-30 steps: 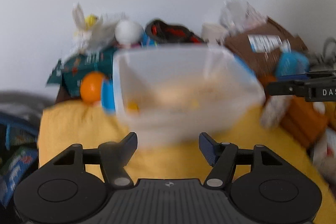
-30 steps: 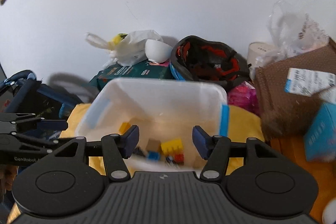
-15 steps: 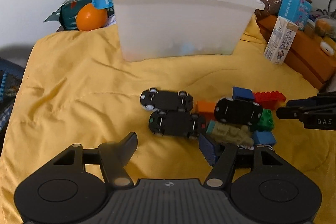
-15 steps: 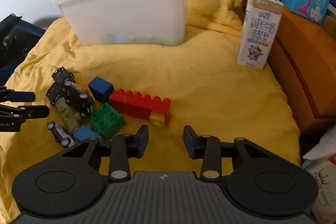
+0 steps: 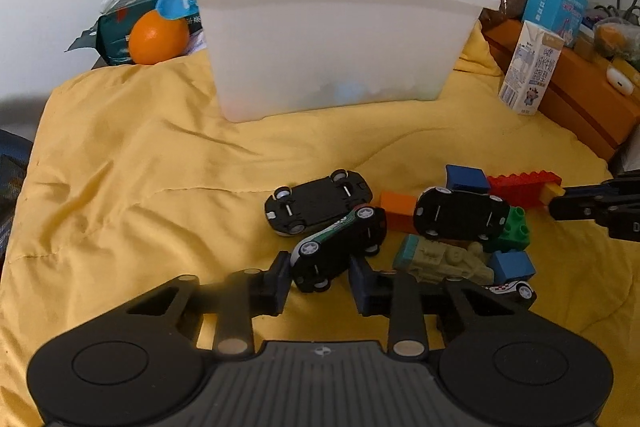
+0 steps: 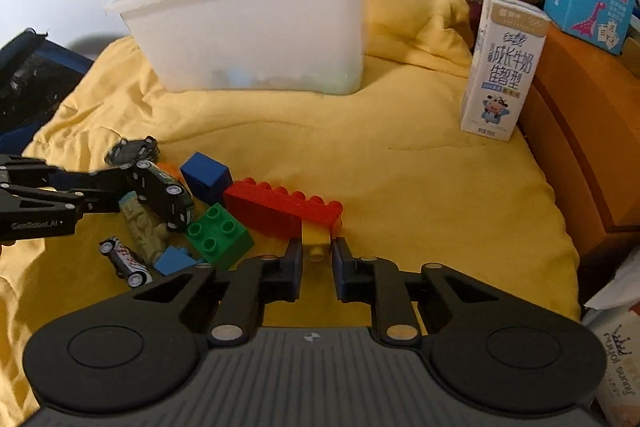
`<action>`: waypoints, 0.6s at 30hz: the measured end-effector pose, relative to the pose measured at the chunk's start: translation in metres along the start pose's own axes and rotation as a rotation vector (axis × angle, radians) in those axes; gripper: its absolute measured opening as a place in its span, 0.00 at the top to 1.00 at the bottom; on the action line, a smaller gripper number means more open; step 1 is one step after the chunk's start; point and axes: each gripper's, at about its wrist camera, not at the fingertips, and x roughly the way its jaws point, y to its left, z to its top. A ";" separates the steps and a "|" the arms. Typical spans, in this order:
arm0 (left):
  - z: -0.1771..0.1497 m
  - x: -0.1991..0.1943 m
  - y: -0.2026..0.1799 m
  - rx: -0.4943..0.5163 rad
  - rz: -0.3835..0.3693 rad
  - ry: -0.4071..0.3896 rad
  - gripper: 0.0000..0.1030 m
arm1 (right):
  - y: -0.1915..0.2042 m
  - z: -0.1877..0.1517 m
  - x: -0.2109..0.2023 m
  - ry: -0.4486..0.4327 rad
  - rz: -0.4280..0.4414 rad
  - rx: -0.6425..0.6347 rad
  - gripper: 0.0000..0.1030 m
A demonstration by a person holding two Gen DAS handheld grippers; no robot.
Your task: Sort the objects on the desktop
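Note:
A pile of toys lies on the yellow cloth (image 5: 140, 187): several toy cars, a khaki toy train (image 5: 444, 259) and coloured bricks. My left gripper (image 5: 318, 285) is shut on a tilted green-and-black toy car (image 5: 340, 251); it also shows in the right wrist view (image 6: 164, 195). My right gripper (image 6: 316, 263) is shut on the yellow brick (image 6: 317, 241) joined under the long red brick (image 6: 280, 207). A green brick (image 6: 218, 235) and a blue cube (image 6: 206, 177) lie beside it. The white plastic bin (image 5: 332, 23) stands behind the pile.
A milk carton (image 6: 502, 67) stands right of the bin, against an orange box (image 6: 580, 131). An orange (image 5: 158, 37), bags and packets crowd the back. A dark bag (image 6: 28, 79) lies off the cloth's left edge.
Both grippers dropped from over the bin to the toy pile. The left jaws closed on the green-and-black car and tilted it up. The right jaws closed on the yellow brick.

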 end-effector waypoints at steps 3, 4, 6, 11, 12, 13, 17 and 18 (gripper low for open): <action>-0.002 -0.002 0.001 0.011 -0.015 0.002 0.69 | -0.001 -0.002 -0.011 -0.016 0.003 -0.007 0.83; -0.003 -0.003 0.002 0.006 -0.029 0.003 0.68 | 0.000 -0.004 -0.014 -0.014 0.006 -0.010 0.83; -0.005 -0.006 0.000 0.014 -0.031 -0.009 0.66 | -0.001 -0.007 -0.015 0.005 0.023 -0.007 0.83; -0.002 -0.003 -0.004 0.027 -0.026 -0.033 0.51 | 0.005 -0.017 -0.012 0.028 0.015 -0.026 0.79; -0.001 -0.001 -0.005 0.026 -0.026 -0.032 0.51 | 0.006 -0.016 -0.012 0.017 0.004 -0.033 0.66; 0.000 0.000 -0.005 0.029 -0.022 -0.031 0.51 | 0.007 -0.015 -0.011 0.013 -0.002 -0.034 0.59; 0.003 0.005 -0.010 0.052 -0.011 -0.024 0.51 | 0.008 -0.007 -0.001 0.006 -0.005 -0.021 0.61; 0.004 0.006 -0.011 0.057 -0.009 -0.020 0.51 | 0.008 -0.005 0.002 0.008 -0.003 -0.013 0.73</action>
